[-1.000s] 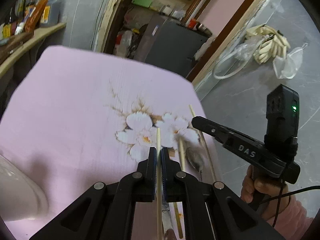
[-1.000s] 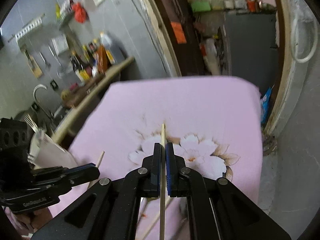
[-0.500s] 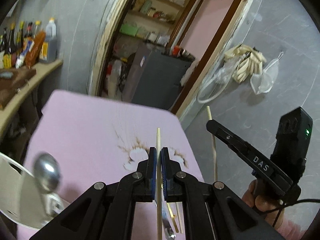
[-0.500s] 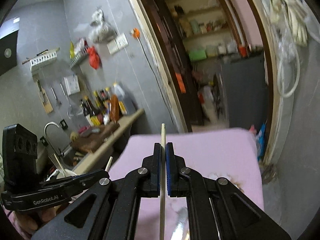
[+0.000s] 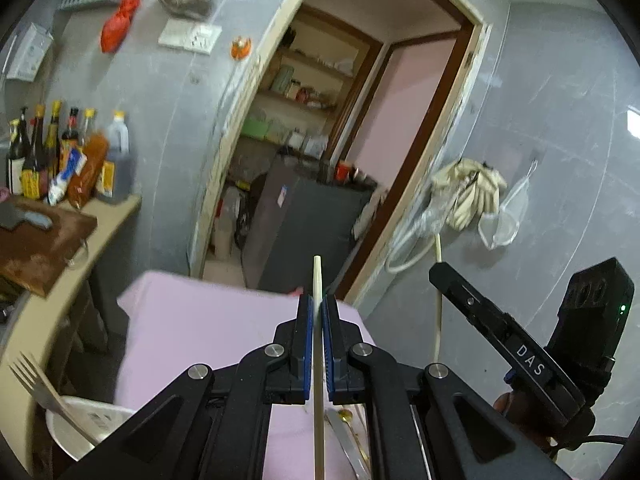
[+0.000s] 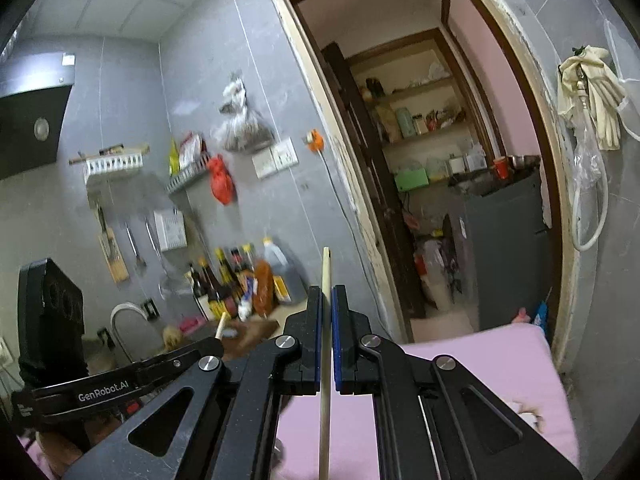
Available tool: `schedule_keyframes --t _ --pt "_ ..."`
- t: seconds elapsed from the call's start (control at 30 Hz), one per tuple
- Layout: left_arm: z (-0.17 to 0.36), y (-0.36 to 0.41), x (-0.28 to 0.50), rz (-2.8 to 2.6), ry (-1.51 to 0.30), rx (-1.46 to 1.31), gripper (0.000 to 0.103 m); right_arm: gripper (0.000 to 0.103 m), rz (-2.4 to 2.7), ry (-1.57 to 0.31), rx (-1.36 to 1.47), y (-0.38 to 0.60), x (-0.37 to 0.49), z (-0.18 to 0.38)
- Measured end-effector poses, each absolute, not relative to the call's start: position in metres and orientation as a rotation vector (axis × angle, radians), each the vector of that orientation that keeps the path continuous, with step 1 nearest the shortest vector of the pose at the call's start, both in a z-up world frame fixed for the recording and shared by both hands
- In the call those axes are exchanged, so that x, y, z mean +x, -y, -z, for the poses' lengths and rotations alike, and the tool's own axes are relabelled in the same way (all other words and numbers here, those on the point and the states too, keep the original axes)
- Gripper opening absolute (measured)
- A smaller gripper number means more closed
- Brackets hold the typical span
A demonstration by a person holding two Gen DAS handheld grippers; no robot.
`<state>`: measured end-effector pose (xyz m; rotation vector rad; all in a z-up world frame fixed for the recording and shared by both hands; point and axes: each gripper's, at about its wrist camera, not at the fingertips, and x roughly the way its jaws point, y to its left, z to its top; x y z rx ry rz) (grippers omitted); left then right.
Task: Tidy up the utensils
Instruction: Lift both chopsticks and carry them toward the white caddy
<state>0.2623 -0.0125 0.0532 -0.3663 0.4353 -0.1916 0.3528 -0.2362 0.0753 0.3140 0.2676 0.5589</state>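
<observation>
My left gripper (image 5: pixel 317 304) is shut on a pale wooden chopstick (image 5: pixel 318 280) that stands upright between its blue pads, held high above the pink flowered table (image 5: pixel 192 320). My right gripper (image 6: pixel 326 296) is shut on a second wooden chopstick (image 6: pixel 326 272), also upright. The right gripper (image 5: pixel 448 276) shows at the right of the left wrist view with its chopstick (image 5: pixel 439 288). The left gripper (image 6: pixel 212 346) shows at lower left of the right wrist view. A white holder (image 5: pixel 64 432) with a fork (image 5: pixel 32 380) stands at the table's left. A metal utensil (image 5: pixel 348 440) lies below on the cloth.
A counter (image 5: pixel 92 236) at the left carries a wooden board (image 5: pixel 40 248) and several sauce bottles (image 5: pixel 72 160). A doorway (image 5: pixel 344 140) with shelves and a dark cabinet (image 5: pixel 304 232) lies ahead. A sink tap (image 6: pixel 124 316) is at the left.
Both grippers have risen and tilted upward with their chopsticks. The table has dropped low in both views. The holder with the fork has come into the left wrist view.
</observation>
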Motion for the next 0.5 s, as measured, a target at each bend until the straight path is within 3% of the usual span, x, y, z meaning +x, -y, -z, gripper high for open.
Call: schedule_keyframes --t 0.5 --pt "-0.047 -0.096 0.259 0.021 -0.323 -0.434 0.005 0.004 -0.548 -0.178 0.404 0.162 0.345 -0.053"
